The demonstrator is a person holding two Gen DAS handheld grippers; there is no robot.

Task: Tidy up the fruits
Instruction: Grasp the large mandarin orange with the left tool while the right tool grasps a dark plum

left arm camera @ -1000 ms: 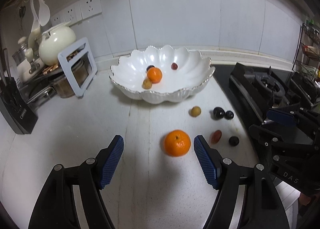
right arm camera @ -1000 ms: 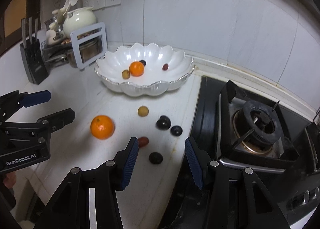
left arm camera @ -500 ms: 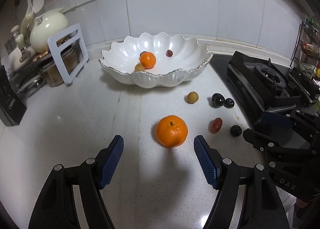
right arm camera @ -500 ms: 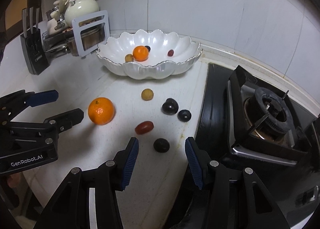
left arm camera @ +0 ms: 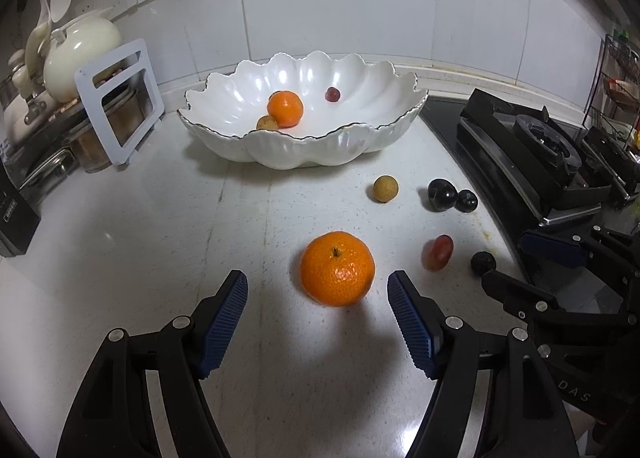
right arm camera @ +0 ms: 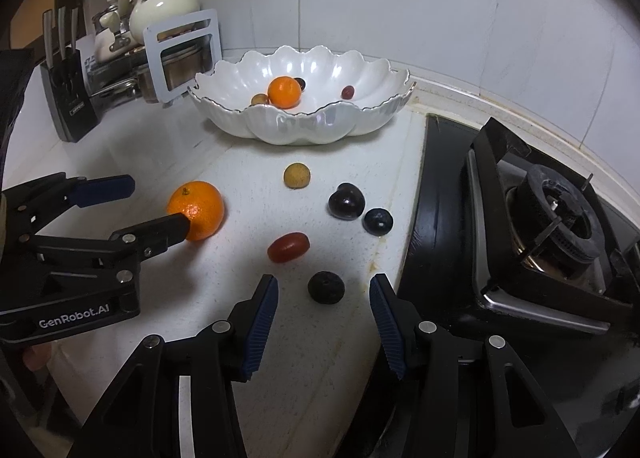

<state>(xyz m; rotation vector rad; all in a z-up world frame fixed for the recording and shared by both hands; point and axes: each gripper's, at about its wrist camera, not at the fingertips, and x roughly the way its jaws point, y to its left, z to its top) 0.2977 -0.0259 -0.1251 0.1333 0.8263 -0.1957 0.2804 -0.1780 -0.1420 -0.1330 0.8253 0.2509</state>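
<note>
A mandarin (left arm camera: 337,268) lies on the white counter just ahead of my left gripper (left arm camera: 317,290), which is open with its blue pads to either side and apart from the fruit. My right gripper (right arm camera: 323,298) is open too, and a small dark fruit (right arm camera: 326,287) sits on the counter between its fingertips, untouched. Loose nearby are a red oval fruit (right arm camera: 288,247), two dark plums (right arm camera: 346,201), and a tan longan (right arm camera: 297,175). The white scalloped bowl (left arm camera: 320,142) at the back holds a mandarin (left arm camera: 285,108), a longan, a red fruit and a dark one.
A black gas stove (right arm camera: 552,218) borders the counter on the right. At the back left stand a knife block (right arm camera: 66,98), a white rack (left arm camera: 120,98) with pots and a cream teapot (left arm camera: 80,52). A tiled wall runs behind the bowl.
Both grippers have come down and forward towards the counter; the mandarin and the small dark fruit now loom larger and sit nearer the fingertips. The jaws keep the same width.
</note>
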